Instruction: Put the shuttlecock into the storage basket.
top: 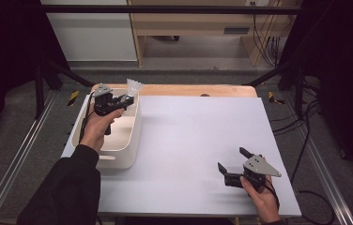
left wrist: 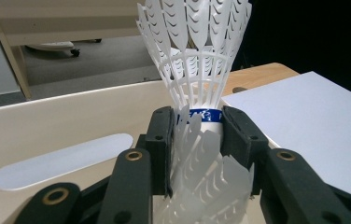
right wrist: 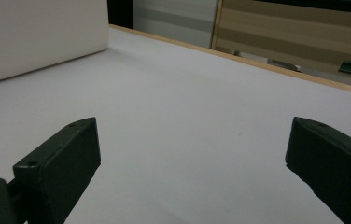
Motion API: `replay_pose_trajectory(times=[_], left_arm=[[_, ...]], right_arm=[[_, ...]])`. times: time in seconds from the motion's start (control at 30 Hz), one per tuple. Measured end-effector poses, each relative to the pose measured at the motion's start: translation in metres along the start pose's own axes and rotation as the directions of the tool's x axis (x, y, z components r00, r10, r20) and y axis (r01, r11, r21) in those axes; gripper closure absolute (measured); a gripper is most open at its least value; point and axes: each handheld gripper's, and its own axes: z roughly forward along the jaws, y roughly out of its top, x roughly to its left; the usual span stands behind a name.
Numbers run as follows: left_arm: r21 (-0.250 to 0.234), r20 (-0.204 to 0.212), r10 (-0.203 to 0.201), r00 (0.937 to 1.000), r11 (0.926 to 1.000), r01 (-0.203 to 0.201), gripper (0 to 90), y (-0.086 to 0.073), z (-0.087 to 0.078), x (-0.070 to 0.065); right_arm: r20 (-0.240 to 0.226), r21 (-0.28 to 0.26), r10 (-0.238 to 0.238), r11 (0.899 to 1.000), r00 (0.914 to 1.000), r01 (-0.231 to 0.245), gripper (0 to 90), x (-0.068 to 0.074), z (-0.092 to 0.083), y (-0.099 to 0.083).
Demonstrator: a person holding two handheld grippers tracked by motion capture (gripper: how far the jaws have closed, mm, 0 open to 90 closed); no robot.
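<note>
Left tongs (top: 126,99): clamped on a white shuttlecock (top: 134,87), the black pads pressing the blue-banded cork base from both sides, as the left gripper view shows.
Shuttlecock: held over the far end of the white bin (top: 128,140), at about ten o'clock on the tabletop (top: 193,140); its skirt points up and away from the hand.
Second shuttlecock (left wrist: 206,186): in the left gripper view, more white feather vanes lie between the tongs' arms below the held base; they look like another shuttlecock nested there, though the close view is too cramped to be sure.
Bin: stands on the left edge of the tabletop, rounded corners, an oval handle slot in its near wall.
Left hand (top: 98,129): comes up from seven o'clock in a dark sleeve, above the bin's interior.
Right tongs (top: 232,163): wide apart with nothing between them, low over the bare white sheet at about five o'clock.
Right hand (top: 261,197): grips the tool from the near edge; the tongs point toward ten o'clock, well apart from the bin.
Tabletop: white sheet over a wooden top whose strip shows along the far edge.
</note>
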Motion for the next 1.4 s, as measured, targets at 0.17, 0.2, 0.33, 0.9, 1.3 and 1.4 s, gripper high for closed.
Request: replay_pose_trajectory(times=[0.17,0.2,0.33,0.9,1.3,1.4], left_arm=[[0.014,-0.018,0.000,0.9998,0.9999,0.000,64.6,-0.0012,0.0014,0.0018],[0.012,-0.017,-0.002,0.9999,0.9999,0.002,64.6,-0.0014,0.0014,0.0021],[0.020,-0.016,0.006,0.9998,0.9998,-0.006,64.6,-0.0017,0.0023,0.0016],[0.031,-0.017,0.000,0.9999,0.9995,0.000,64.6,-0.0028,0.0029,0.0019],[0.033,-0.015,-0.009,0.9998,0.9994,0.010,64.5,-0.0033,0.0034,0.0024],[0.027,-0.017,-0.026,0.9995,0.9993,0.027,63.7,-0.0034,0.0035,0.0030]], right_arm=[[-0.006,0.006,-0.004,1.000,1.0000,0.004,3.3,0.0009,0.0008,-0.0003],[-0.007,0.007,-0.003,1.000,1.0000,0.004,3.3,0.0013,0.0008,-0.0003],[-0.010,0.010,-0.002,1.000,1.0000,0.002,3.3,0.0018,0.0011,-0.0005],[-0.017,0.010,-0.001,1.000,0.9999,0.001,3.3,0.0021,0.0010,-0.0004],[-0.022,0.013,-0.001,1.000,0.9998,0.001,3.3,0.0024,0.0014,-0.0004],[-0.022,0.013,0.000,1.000,0.9998,0.001,3.3,0.0024,0.0015,-0.0005]])
